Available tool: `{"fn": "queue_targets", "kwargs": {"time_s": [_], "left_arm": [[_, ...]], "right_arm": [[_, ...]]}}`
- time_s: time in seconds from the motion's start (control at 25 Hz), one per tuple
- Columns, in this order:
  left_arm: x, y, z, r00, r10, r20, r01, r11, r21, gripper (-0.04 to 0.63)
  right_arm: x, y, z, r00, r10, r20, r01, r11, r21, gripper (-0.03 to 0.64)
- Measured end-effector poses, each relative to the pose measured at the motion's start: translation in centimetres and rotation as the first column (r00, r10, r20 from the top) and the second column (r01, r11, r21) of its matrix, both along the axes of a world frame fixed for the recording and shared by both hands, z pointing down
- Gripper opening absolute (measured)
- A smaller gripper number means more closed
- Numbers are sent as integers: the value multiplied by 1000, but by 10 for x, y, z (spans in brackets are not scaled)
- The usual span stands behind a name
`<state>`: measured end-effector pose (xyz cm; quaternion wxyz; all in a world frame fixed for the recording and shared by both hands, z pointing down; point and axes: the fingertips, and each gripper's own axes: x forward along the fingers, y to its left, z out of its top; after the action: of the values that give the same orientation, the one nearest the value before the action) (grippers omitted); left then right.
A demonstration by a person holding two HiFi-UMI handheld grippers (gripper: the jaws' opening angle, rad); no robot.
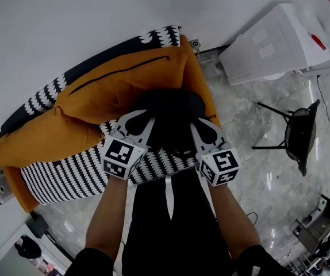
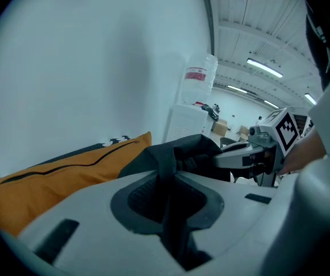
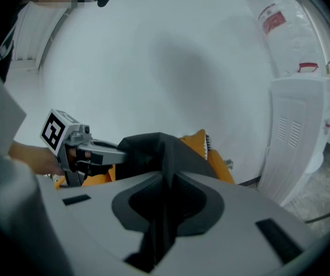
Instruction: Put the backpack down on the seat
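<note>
1. The left hand-held gripper is clamped tight, with a black fold of the backpack running up between its jaws. It has the bag by the left side.
2. The right hand-held gripper mirrors it, jaws closed on another black fold, this one on the bag's right side. Each one shows in the other's view, facing it across the bag.
3. Why two grips? My read is that a hold on either side shares the weight and keeps the bag level, so it can go down flat instead of tipping.
4. In the head view both forearms reach forward and down, roughly parallel. The marker cubes face up, and the jaws angle inward to meet at the bag.
5. The backpack hangs between them over the right half of the sofa. It is just in front of the big orange cushion and above the black-and-white patterned seat. I can't tell whether its bottom is touching the seat, because the bag hides that spot.
6. Farther out, a white water dispenser stands at the far right on the marble floor. A black stool is well apart to the right.
</note>
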<state>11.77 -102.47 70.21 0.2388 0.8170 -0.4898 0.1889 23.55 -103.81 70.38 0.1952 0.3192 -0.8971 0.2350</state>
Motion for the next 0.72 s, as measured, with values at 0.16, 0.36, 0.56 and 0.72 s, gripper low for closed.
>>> {"fn": "queue_targets", "kwargs": {"time_s": [0.16,0.36,0.56,0.72], "left_arm": [[-4,-2,2,1000,-8,2,8,1000,2,38],[-7,-3,1,1000,-13,12,13,1000,9,46],[-13,-2,1,999,-32,24,32,999,9,117],[-15,0,-2,999,-35,26,35,999,9,123]], "right_arm": [[-1,-2,3,1000,2,-9,-2,1000,6,32],[-2,2,8,1000,-9,-22,9,1000,-14,54],[0,3,9,1000,-6,-29,5,1000,-17,101],[6,-3,1,999,22,-35,-21,1000,15,101]]}}
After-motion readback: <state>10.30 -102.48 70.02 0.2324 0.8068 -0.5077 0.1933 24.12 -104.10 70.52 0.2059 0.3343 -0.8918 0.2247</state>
